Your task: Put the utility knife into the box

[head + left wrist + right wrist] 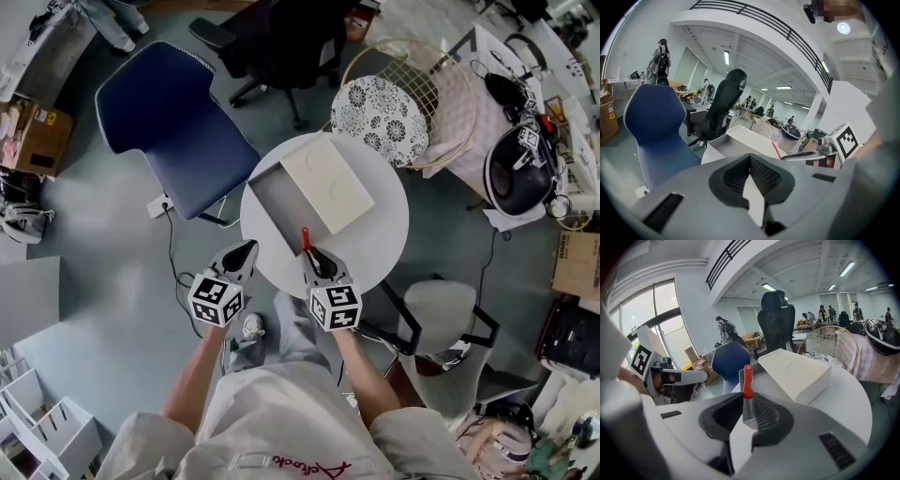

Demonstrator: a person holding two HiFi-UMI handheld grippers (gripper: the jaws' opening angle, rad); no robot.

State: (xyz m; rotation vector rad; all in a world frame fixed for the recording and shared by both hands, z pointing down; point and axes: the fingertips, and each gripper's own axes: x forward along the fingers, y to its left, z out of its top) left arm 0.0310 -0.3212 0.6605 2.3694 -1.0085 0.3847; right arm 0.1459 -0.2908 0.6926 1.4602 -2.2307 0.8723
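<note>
An open box [274,202] with a grey inside sits on the round white table [384,234], its white lid [329,182] lying across its right half. My right gripper [309,251] hovers over the table's near edge, shut on the utility knife [305,238], a grey metal body with a red tip that points toward the box. In the right gripper view the knife [747,379] stands upright between the pads, with the lid [796,372] just beyond. My left gripper [249,247] hangs at the table's left near edge, shut and empty. The left gripper view shows the box [723,140] ahead.
A blue chair [169,112] stands left of the table and a black office chair [281,37] behind it. A wire basket [441,94] with a patterned cushion [380,108] is at the back right. A grey chair [441,319] sits near right. Cables cross the floor.
</note>
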